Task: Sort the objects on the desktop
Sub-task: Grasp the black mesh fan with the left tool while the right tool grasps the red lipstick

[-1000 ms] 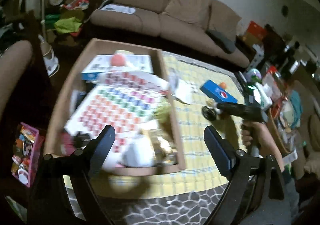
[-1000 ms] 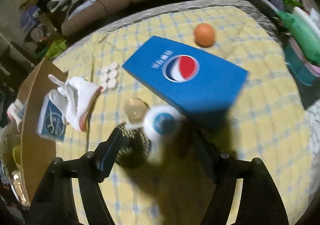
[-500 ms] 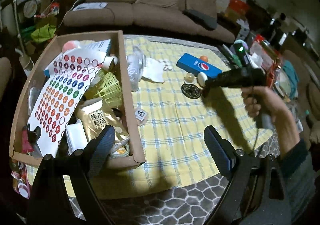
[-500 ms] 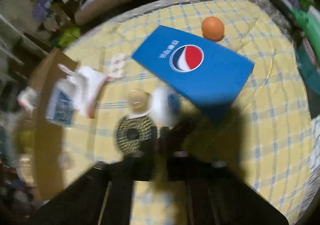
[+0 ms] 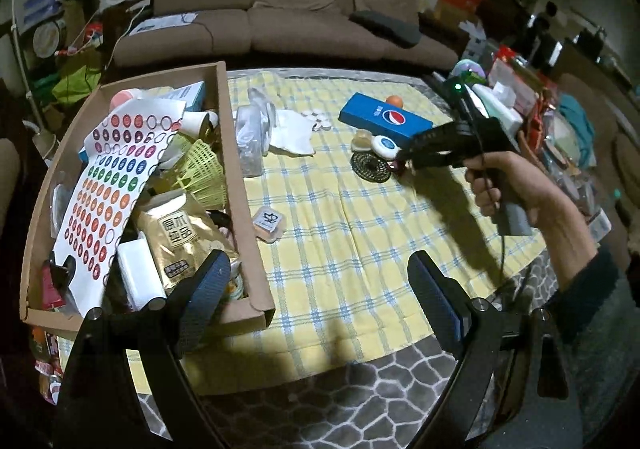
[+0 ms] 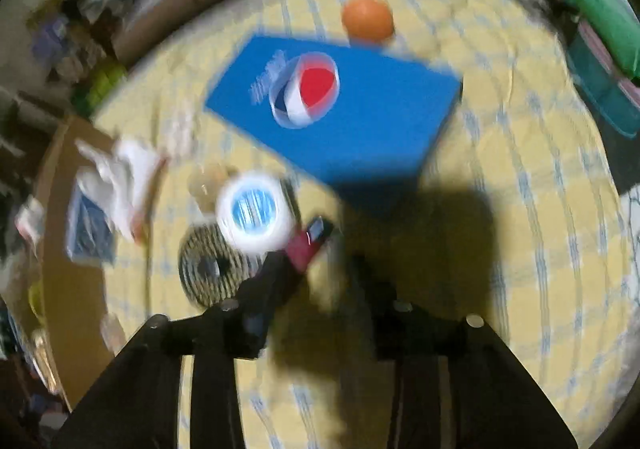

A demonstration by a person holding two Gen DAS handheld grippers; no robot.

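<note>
In the left wrist view, the left tool [image 5: 316, 289] is held spread and empty above the near edge of the tabletop [image 5: 360, 249], beside the already crowded cardboard box [image 5: 236, 153], while the right tool [image 5: 404, 157] is reached out to a small red object [image 5: 394, 166] near the white round tin [image 5: 385, 147] and black mesh disc [image 5: 370, 167].

In the blurred right wrist view, the right tool [image 6: 316, 245] is seen partly closed around the red object [image 6: 306, 247], just beside the tin [image 6: 256, 209] and below the blue box [image 6: 340, 105]; whether it is gripped cannot be told, so a pick-up is judged in hand, and a firm squeeze, a lift and a carry to the cardboard box are called for next.
</note>
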